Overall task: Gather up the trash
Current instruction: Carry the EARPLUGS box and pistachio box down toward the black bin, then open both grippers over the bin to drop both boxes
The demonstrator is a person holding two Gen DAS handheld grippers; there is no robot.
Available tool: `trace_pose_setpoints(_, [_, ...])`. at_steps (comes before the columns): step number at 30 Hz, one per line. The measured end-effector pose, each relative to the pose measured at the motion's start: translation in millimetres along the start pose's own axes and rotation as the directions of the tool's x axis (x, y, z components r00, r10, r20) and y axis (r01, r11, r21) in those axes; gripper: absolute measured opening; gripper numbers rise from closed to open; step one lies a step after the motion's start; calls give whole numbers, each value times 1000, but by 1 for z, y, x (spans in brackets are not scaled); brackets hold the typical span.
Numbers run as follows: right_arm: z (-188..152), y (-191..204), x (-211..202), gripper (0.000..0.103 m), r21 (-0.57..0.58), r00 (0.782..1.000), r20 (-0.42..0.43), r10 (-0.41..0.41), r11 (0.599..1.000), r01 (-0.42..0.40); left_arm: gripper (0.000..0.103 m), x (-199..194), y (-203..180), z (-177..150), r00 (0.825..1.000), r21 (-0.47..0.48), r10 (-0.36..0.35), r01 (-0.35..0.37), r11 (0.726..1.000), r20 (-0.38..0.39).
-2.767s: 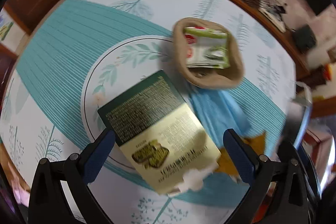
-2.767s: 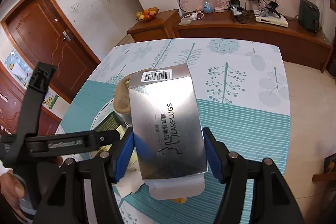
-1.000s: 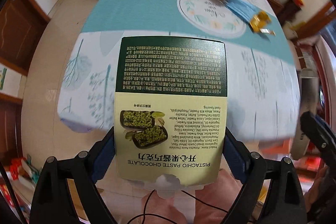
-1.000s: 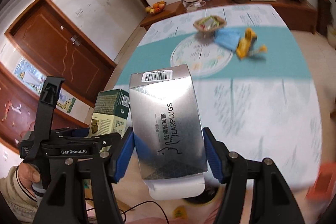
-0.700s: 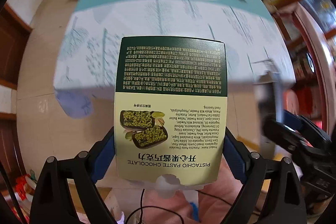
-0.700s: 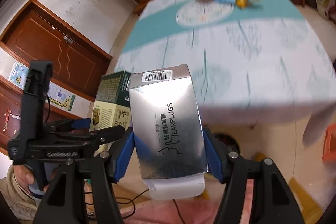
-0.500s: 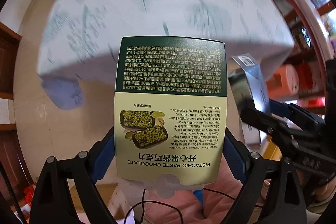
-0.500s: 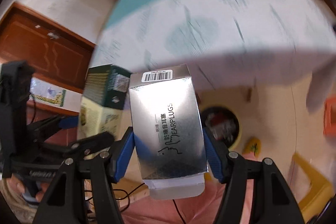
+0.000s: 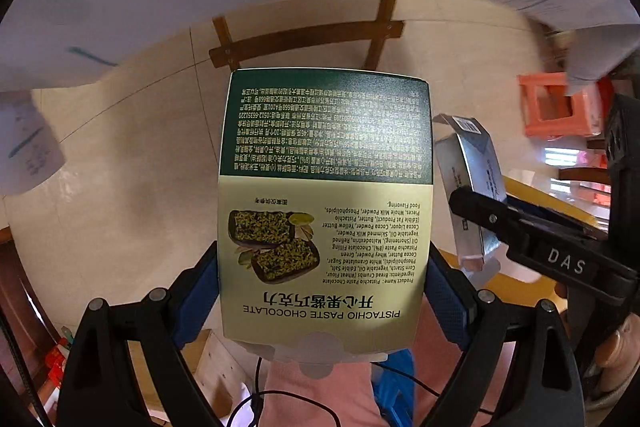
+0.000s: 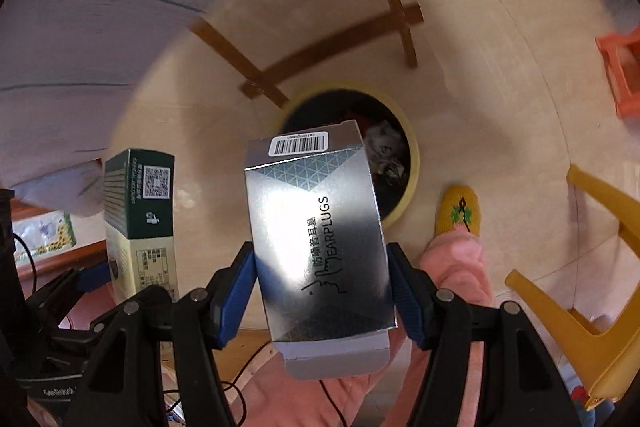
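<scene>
Grippers both carry cartons above a tiled floor point(image 10: 500, 75). Left gripper point(image 9: 323, 291): blue pads clamped on the long edges of a green box point(image 9: 326, 203), printed face toward the camera, dark green half pointing away, cream half with "PISTACHIO PASTE CHOCOLATE" nearest the gripper body. Right gripper point(image 10: 320, 283): pads pressed against both sides of a silver box point(image 10: 316, 243) marked "EARPLUGS", barcode flap at the far end, white flap at the near end between the gripper arms. In the left wrist view, the silver box point(image 9: 470, 187) and the right gripper point(image 9: 480, 217) sit just right of the green box, apart from it. In the right wrist view, the green box point(image 10: 140, 211) stands upright to the left of the silver box, QR code on its dark side panel. Ahead of and below the right gripper lies a yellow-rimmed bin point(image 10: 412, 163) with dark interior and crumpled contents; the far end of the silver box overlaps its opening in the view. A yellow slipper point(image 10: 458, 209) and pink trouser leg point(image 10: 456, 267) appear right of the bin. Wooden table legs point(image 10: 340, 43) stand beyond it.
</scene>
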State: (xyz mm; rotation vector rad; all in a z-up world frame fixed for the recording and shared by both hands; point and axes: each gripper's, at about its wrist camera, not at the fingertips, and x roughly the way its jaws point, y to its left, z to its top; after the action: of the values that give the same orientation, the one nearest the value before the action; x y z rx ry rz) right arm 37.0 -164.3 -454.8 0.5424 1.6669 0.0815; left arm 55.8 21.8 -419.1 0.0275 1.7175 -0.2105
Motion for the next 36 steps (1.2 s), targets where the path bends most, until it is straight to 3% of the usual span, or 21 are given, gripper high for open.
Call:
trace_pose_setpoints(6, [19,-9,44,67,41,999,-38,38,998,-37,92,43,5,18,1000,-15,-2,2,1000,-3])
trace_pose_setpoints(8, [25,-10,50,77,42,999,-27,45,998,-44,93,53,5,24,1000,-30,-2,1,1000,-22])
trace_pose_setpoints(13, [34,-4,51,82,6,999,1,46,999,-46,101,67,13,31,1000,-39,16,-17,999,-25])
trace_pose_setpoints(18, [34,3,34,82,-9,999,14,42,999,-42,101,61,12,36,1000,-43,9,-9,999,-15])
trace_pose_setpoints(23, [27,18,2,81,-63,999,24,26,998,-25,101,35,1,32,1000,-25,4,-4,1000,-9])
trace_pose_setpoints(29, [12,48,-57,81,-156,999,45,17,988,-10,101,-23,-7,12,1000,-18,-21,21,1000,4])
trace_pose_setpoints(36, [-5,83,-130,81,-284,994,110,1,958,30,101,-107,-10,-6,994,-32,-38,42,999,99])
